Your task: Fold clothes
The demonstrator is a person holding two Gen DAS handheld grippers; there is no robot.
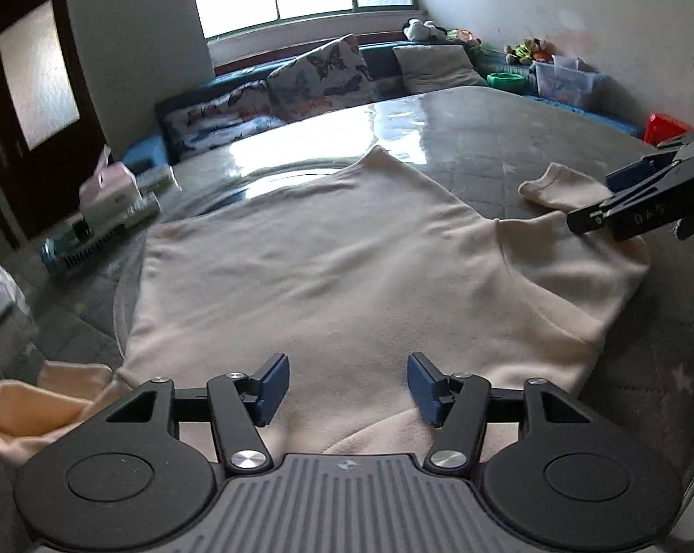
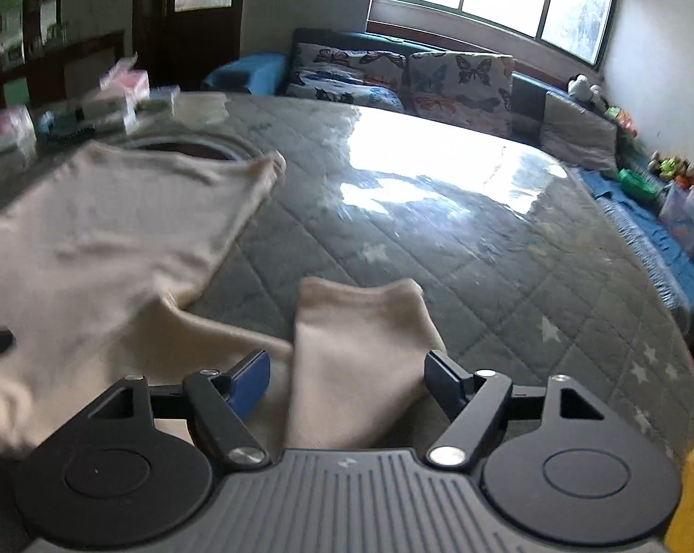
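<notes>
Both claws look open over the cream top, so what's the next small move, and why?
Probably close the right claw on the cream fleece sleeve lying between its open fingers, then fold it inward. The cream fleece top lies flat on the grey quilted table cover, with that sleeve sticking out sideways.

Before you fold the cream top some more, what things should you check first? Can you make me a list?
1. Left tool is open with nothing pinched: ok.
2. Right tool is open, its sleeve lying loose between the fingers: ok.
3. The body of the cream top lies flat on the quilted table: ok.
4. Left sleeve is smoothed out: not ok, it is bunched at the near left edge.
5. Boxes on the left stay off the top: ok, they sit beside it.
6. Underside is free of wrinkles: cannot tell.
</notes>
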